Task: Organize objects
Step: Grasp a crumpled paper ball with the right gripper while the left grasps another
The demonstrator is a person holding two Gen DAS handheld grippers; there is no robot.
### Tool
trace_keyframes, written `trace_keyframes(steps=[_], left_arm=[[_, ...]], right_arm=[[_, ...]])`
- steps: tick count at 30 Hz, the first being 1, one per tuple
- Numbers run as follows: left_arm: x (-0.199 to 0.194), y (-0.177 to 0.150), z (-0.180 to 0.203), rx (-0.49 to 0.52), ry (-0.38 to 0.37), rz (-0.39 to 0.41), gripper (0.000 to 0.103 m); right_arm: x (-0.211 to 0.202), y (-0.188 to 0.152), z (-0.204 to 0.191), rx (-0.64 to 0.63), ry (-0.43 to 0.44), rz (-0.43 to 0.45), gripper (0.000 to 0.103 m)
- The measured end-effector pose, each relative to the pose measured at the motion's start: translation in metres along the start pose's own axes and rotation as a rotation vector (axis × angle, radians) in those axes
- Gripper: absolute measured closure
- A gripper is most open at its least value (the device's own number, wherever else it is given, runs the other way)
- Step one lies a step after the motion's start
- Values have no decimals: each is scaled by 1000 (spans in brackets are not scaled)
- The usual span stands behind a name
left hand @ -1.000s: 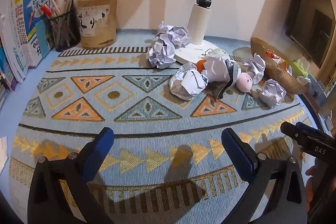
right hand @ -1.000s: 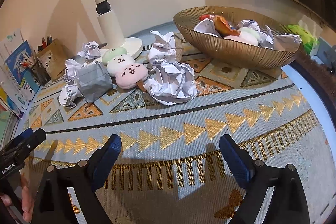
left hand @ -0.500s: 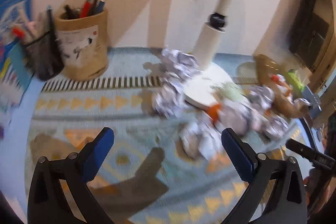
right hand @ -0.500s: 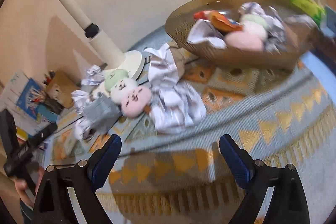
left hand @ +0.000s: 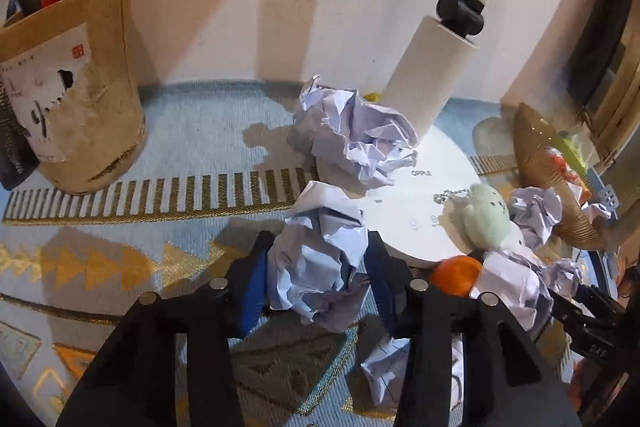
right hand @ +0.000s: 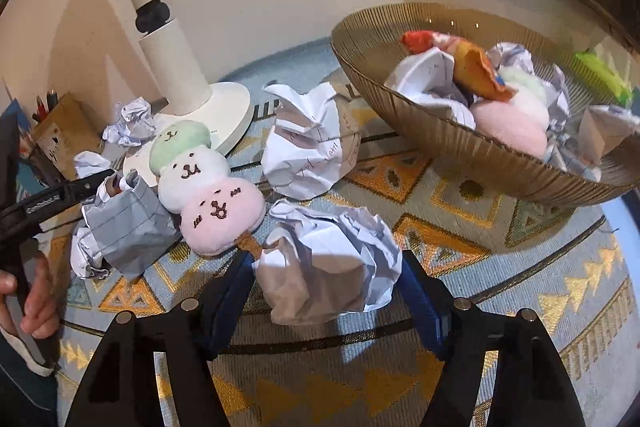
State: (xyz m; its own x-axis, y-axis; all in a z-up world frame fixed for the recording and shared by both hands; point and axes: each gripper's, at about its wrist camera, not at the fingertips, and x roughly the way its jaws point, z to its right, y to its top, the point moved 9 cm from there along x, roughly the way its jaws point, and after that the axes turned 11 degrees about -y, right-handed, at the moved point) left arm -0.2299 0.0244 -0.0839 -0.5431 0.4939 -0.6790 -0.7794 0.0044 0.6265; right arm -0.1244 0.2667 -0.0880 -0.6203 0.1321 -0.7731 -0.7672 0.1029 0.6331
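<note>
Now both grippers are at a paper ball on the patterned mat. The left gripper has its blue fingers closed in on a crumpled paper ball, which sits between them just at 7 o'clock from the white lamp base; the pads seem to press its sides. The right gripper stands around a second crumpled ball, its fingers at both flanks, but whether they already pinch it I cannot tell surely. This ball lies at 4 o'clock of the plush skewer toy, touching its stick end.

The golden bowl is at 1 o'clock from the right gripper and already holds papers and soft toys, so I judge the step in hand is grasping loose paper to carry it there. More balls wait: one near the lamp pole and one between toy and bowl.

The next move asks a firm but light squeeze, then a lift clear of the toy, since the paper may drag the stick with it.
</note>
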Motion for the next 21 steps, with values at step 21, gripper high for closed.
trace_keyframes(steps=[21], left_arm=[[-97, -98, 70, 69, 47, 38, 65]], right_arm=[[-55, -74, 19, -66, 142, -60, 32]])
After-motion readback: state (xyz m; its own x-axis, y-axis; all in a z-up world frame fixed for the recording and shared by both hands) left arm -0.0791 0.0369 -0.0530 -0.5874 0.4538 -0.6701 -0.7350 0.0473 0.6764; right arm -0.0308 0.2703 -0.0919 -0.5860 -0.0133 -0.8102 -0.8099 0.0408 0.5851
